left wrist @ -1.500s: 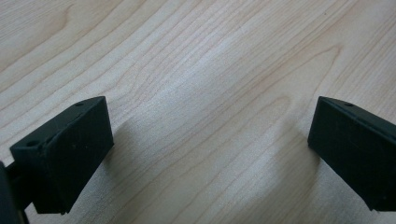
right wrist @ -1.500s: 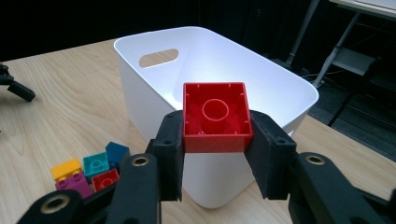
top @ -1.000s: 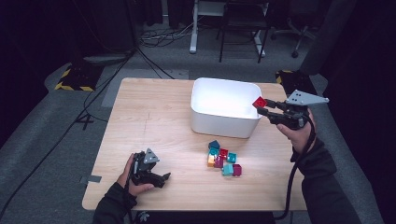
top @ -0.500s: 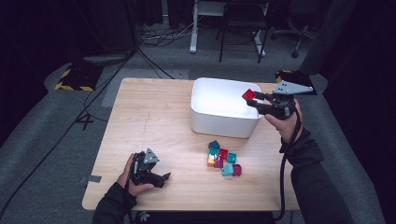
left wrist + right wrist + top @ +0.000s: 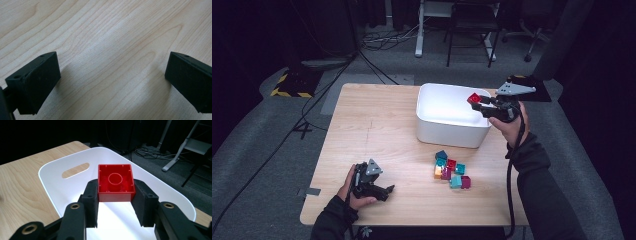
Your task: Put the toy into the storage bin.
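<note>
My right gripper (image 5: 115,195) clamped one red brick (image 5: 115,182) over the white tub (image 5: 439,127); seven bricks (image 5: 451,169) lay nearer; left gripper (image 5: 110,82) gaped wide.

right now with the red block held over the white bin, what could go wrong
The right gripper pinches the red block only along its lower sides, so it might slip or twist out early. The block hangs over the white bin close to the near rim; released there, it could clip the rim and bounce onto the table. The left gripper rests open away from the bin, so it poses little risk.
</note>
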### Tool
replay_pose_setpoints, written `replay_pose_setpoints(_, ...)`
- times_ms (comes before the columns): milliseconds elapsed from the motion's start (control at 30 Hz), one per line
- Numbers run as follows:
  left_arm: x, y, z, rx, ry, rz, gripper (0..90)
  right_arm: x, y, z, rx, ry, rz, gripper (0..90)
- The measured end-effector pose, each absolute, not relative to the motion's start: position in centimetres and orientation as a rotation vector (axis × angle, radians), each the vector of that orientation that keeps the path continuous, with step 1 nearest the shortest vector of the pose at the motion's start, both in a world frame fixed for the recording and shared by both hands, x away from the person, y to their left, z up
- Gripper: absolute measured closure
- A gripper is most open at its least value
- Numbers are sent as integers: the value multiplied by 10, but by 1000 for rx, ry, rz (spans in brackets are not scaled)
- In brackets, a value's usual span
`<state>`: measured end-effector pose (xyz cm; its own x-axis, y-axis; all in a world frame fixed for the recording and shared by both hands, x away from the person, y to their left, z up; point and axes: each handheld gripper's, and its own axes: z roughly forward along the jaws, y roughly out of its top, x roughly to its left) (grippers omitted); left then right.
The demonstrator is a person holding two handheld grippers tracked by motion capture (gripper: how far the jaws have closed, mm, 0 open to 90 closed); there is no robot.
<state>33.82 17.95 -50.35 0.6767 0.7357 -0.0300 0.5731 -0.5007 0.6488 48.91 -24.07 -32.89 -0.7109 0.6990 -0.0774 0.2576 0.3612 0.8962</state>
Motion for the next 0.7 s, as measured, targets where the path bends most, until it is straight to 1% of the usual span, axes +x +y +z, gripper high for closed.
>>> replay_pose_setpoints(467,338,180,-504,2251,999,327,3,497,-233,-348,884,2214,1269,587)
replay_pose_setpoints(600,338,180,-504,2251,998,327,3,498,-235,-351,910,2199,1280,510)
replay_pose_setpoints(700,338,180,-504,2250,1001,328,3,496,-238,-351,915,2192,1294,504)
